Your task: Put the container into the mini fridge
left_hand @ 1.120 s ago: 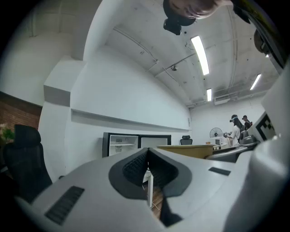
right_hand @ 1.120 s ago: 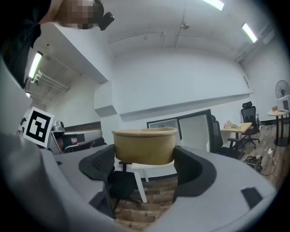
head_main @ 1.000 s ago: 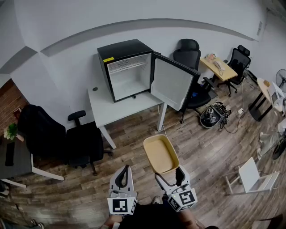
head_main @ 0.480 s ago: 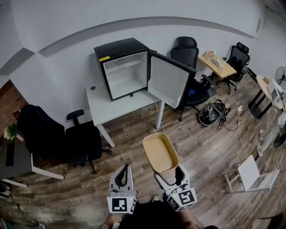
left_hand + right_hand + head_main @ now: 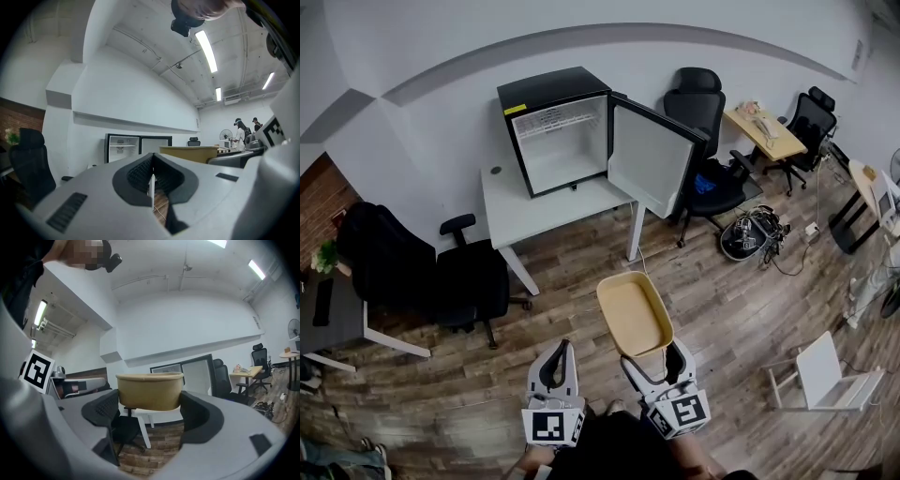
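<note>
- The right gripper point(image 5: 653, 357), pale grey plastic with black ribbed pads, pinches the near end of a tan, oval, matte paperboard container point(image 5: 633, 314). The tub juts forward from the claw, level and empty.
- Just left of it, the left gripper point(image 5: 555, 367) has its jaws pressed together on nothing; only a sliver of floor shows between the pads.
- Below and ahead of both claws stretches brown wood-plank floor point(image 5: 741, 300), and plenty of it.
- Far ahead, slightly left of the right claw, stands a white rectangular table point(image 5: 525, 220).
- On that table sits the black, box-shaped mini fridge point(image 5: 551, 141), its door point(image 5: 652, 161) swung wide, with a smooth white interior and a shelf up top.
- By my reading, the grasp is done and the fridge is open. Left to do are the approach, setting the tub inside and letting go.
</note>
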`<act>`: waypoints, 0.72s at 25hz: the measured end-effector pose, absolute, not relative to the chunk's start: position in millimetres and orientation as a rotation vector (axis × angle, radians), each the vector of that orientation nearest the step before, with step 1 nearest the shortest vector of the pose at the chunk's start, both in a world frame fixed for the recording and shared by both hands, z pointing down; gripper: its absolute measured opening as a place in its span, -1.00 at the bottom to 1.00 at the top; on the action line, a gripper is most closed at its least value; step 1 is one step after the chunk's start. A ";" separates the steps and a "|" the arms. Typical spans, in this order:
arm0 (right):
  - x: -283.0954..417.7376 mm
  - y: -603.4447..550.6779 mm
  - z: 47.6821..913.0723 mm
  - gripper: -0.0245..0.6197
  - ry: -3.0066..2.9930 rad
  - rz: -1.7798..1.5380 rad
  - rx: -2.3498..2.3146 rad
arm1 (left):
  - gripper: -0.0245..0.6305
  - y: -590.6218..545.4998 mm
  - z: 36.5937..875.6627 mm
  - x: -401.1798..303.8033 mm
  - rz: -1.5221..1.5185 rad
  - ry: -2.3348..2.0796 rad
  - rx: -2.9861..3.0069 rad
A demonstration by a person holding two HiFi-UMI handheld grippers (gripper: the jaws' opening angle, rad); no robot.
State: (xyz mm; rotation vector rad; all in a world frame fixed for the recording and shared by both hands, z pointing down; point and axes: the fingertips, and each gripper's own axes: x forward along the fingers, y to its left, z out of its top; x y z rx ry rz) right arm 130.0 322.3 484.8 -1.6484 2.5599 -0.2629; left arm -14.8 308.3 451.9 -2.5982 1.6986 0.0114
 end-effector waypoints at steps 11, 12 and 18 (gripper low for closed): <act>156.1 273.7 499.1 0.40 2.583 -0.304 -1.667 | -0.90 260.0 470.5 9.3 -0.007 1.723 -2.615; 156.2 263.4 501.0 0.40 2.586 -0.306 -1.670 | -0.90 249.1 473.2 10.7 -0.009 1.719 -2.622; 153.6 187.0 499.8 0.40 2.592 -0.289 -1.684 | -0.90 165.7 471.4 10.5 0.037 1.715 -2.652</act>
